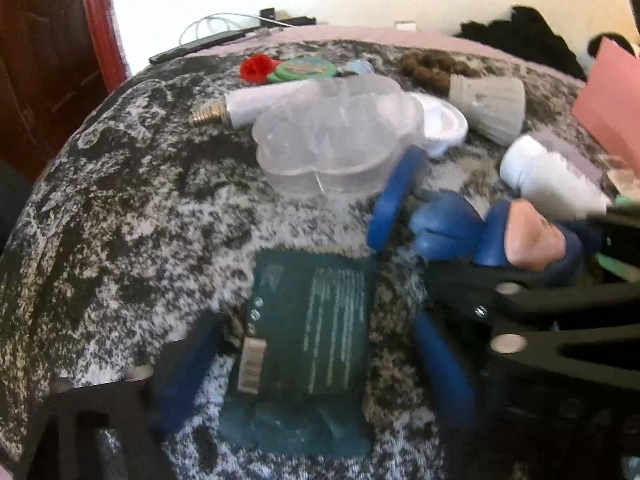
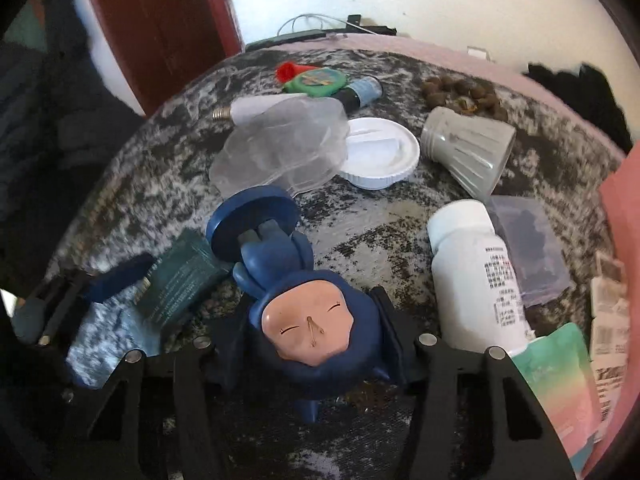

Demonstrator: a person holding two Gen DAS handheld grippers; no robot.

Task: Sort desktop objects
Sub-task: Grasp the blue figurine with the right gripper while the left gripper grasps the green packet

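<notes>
A tabletop [image 2: 360,240] covered in mottled black-and-white cloth stands before a pale wall and a dark red door [image 2: 168,28]. The white pill bottle [image 2: 476,276] lies on its side with small printed characters on its label, too fine to read; the dark green packet [image 1: 320,344] carries pale lines of print, also unreadable through the blur. The blue figurine [image 2: 304,304], with a peach face and a round blue base, lies near the middle of the tabletop, its head between the fingers of the right tool [image 2: 314,320], which close against both sides of the head and grasp it. The left tool [image 1: 308,368] straddles the green packet with its blue fingers at either edge; whether they press on it I cannot tell. Just beyond the figurine's base sit a clear plastic shell [image 2: 280,152] and a white lid [image 2: 380,156], crowding that side. Farther back lie a grey ribbed lamp housing [image 2: 468,152], a white bulb [image 2: 256,110], a red cap [image 2: 286,72], a green round tin [image 2: 320,80] and brown pellets [image 2: 460,92]. A small clear bag [image 2: 524,248] lies just beside the bottle.
</notes>
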